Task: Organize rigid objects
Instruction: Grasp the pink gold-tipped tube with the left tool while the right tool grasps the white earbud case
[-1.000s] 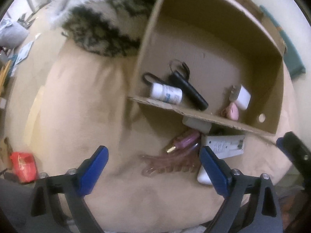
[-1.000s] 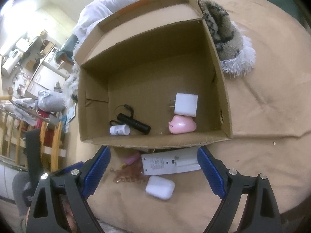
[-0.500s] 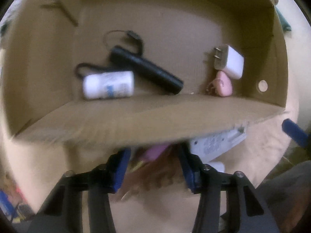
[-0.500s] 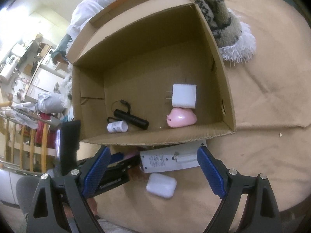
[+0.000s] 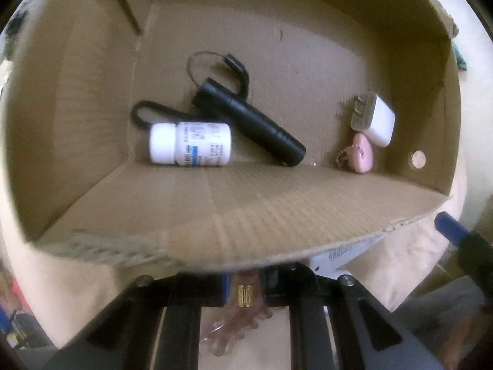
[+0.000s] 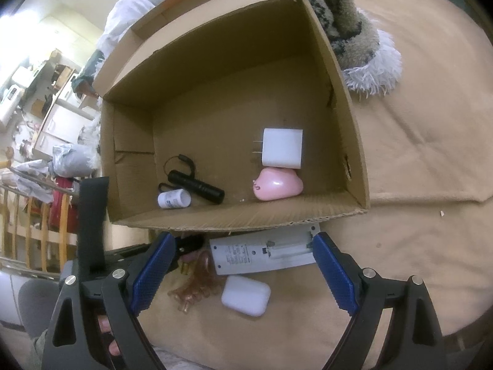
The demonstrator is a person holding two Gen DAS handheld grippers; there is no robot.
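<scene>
L gripper (image 5: 245, 289) is pressed in on a small pink vial (image 5: 245, 288) w/ gold collar, right at the box's (image 5: 246, 212) near wall, outside it, on the tan blanket (image 6: 416, 154). Jaws look clamped across the collar/neck; the rest of the vial is hidden by the box wall. Vial seems light, stiff, smooth, probably glass or hard plastic, so slippery and could crack if squeezed hard. The ribbed collar is the best hold, less slide than the body.

Clear pinkish hair clip (image 6: 192, 289) lies just beneath/beside the vial, touching or nearly; springy teeth could snag on lift, so go straight up.

R gripper (image 6: 243, 277) hangs spread wide, holding nothing, over the remote (image 6: 262, 251) and earbud case (image 6: 246, 296). Remote: flat, light, rigid, tucked partly under the box edge; take across its short width. Case: rounded, glossy, prone to squirt out, so grip its flat faces.

Already in box: pill bottle (image 5: 190, 143), black flashlight (image 5: 252, 125), white charger (image 5: 374, 118), pink heart (image 5: 363, 152).
</scene>
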